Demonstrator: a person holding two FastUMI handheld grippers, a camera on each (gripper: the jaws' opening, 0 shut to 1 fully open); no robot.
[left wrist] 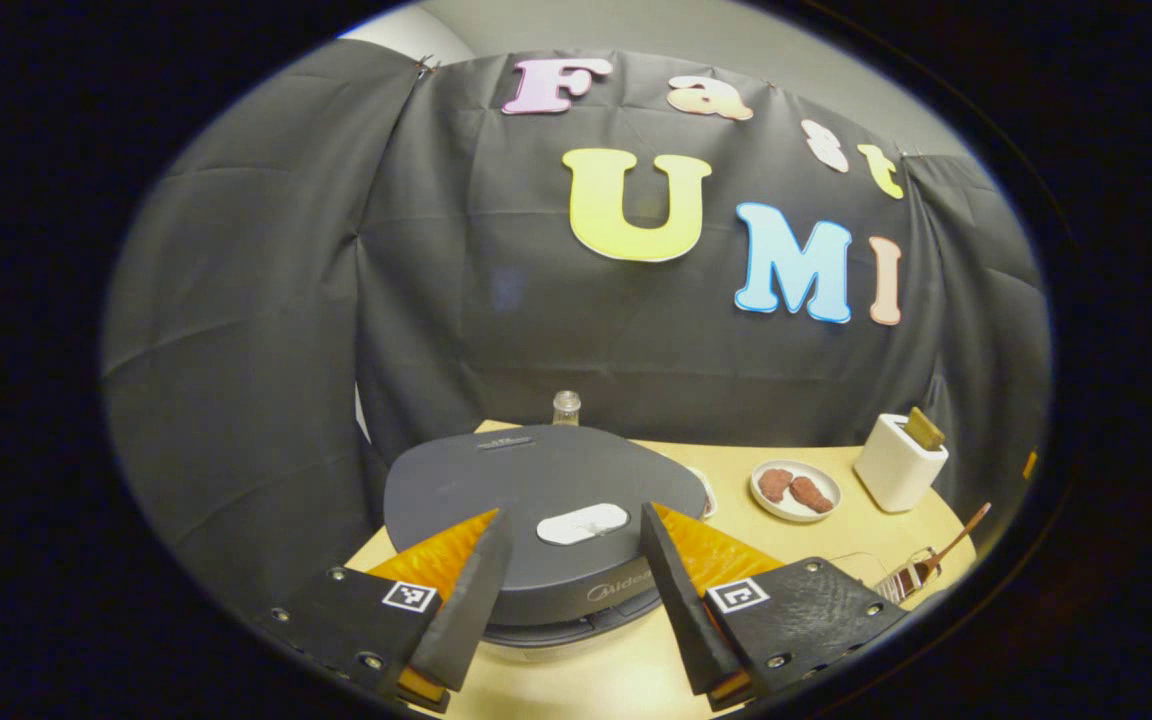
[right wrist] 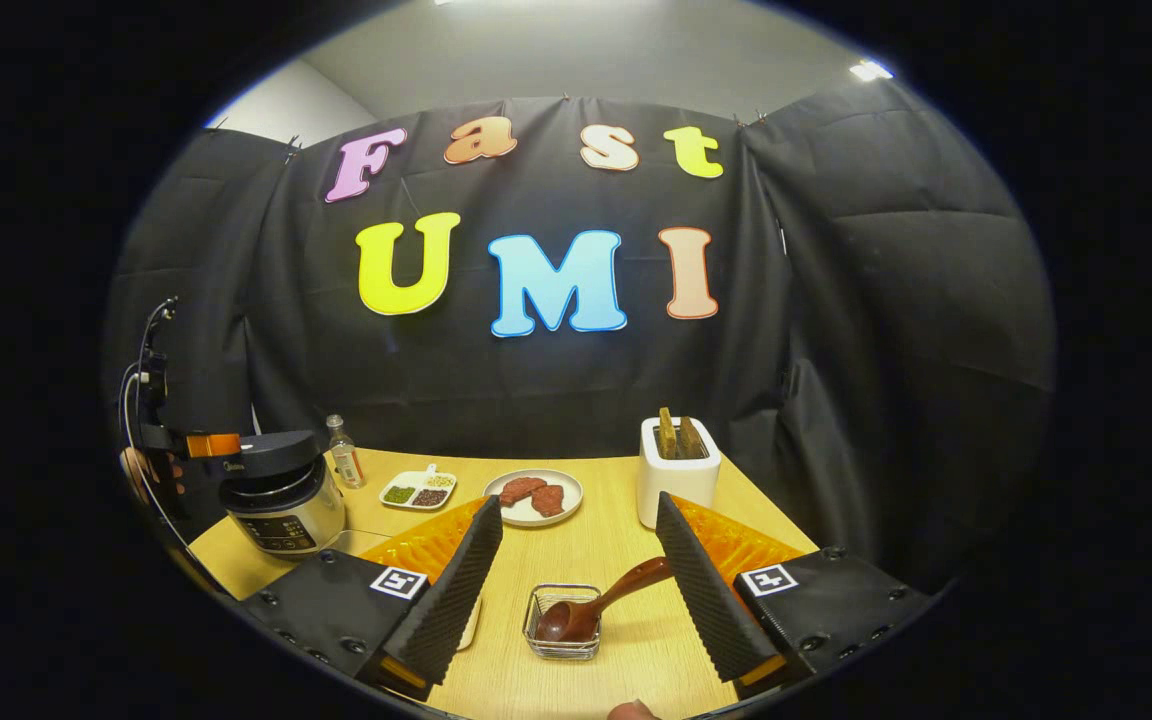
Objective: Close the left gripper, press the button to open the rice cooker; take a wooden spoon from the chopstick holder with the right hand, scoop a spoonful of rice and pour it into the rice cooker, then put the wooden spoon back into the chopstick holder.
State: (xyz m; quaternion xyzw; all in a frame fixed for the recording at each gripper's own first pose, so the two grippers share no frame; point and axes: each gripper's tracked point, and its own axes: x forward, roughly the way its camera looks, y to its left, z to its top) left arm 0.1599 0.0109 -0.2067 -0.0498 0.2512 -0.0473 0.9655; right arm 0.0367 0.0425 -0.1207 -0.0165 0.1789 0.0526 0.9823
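Wooden table [right wrist: 596,550], lidded rice cooker [left wrist: 536,500] at its left end beneath the left gripper [left wrist: 571,590], fingers spread wide and empty, right gripper [right wrist: 576,590] likewise agape, wooden spoon [right wrist: 591,605] resting in chopstick holder [right wrist: 563,622] between its fingers, untouched.

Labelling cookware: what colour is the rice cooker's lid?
Dark grey lid, with a white button; left gripper view shows it best.

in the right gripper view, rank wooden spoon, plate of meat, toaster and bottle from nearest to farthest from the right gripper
1. wooden spoon, in the wire holder between the jaws
2. plate of meat, ahead, slightly left
3. toaster, ahead right; close to the plate's rank
4. bottle, far left by the rice cooker
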